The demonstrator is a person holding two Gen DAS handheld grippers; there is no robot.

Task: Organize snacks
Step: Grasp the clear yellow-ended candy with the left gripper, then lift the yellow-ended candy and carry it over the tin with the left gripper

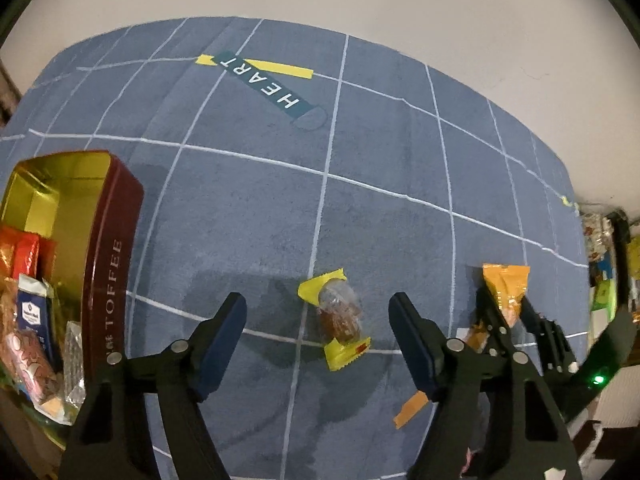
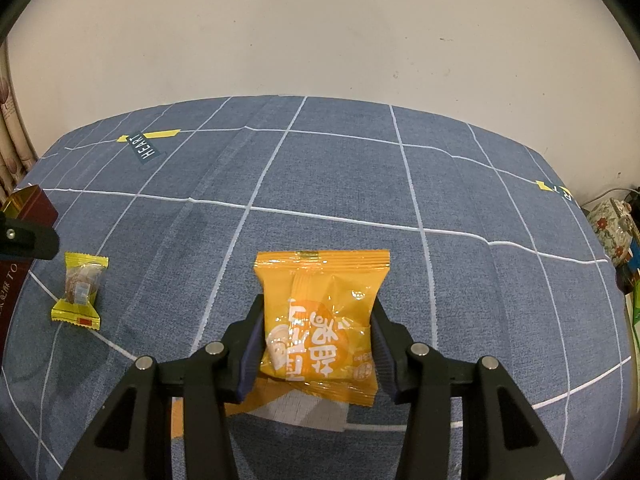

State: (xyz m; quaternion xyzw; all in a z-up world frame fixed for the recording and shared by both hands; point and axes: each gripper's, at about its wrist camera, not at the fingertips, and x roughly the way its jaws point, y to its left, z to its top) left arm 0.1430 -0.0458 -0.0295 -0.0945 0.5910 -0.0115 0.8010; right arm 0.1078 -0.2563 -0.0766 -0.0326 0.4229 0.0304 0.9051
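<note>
**Right claw grips an orange packet; left claw hangs open over a yellow sweet**

The right claw (image 2: 318,344) is clenched on an orange snack packet (image 2: 322,316). Both of its pads press the packet's side edges, and the packet's sealed top edge stands clear beyond the fingertips. In the left wrist view the same packet (image 1: 506,290) shows off to the right of the left claw, pinched between the right claw's black fingers.

The left claw (image 1: 318,316) is released, jaws spread wide and touching nothing. A yellow-ended sweet (image 1: 338,320) with a clear middle and a brown filling lies on the blue cloth (image 1: 380,152) in the gap between the fingertips, apart from both pads. From the right wrist view this sweet (image 2: 80,290) sits well to the left of the right claw, flat on the cloth.

To the left of the left claw stands an open dark red tin (image 1: 110,248) with a gold lining and the word TOFFEE on its side. Several wrapped snacks (image 1: 30,312) lie inside it, at the end nearer the claw; the far end shows bare gold. A corner of the tin (image 2: 30,202) also shows at the left edge of the right wrist view.

The cloth carries a white grid and a dark label (image 1: 262,84) reading HEART, well beyond the left claw.
</note>
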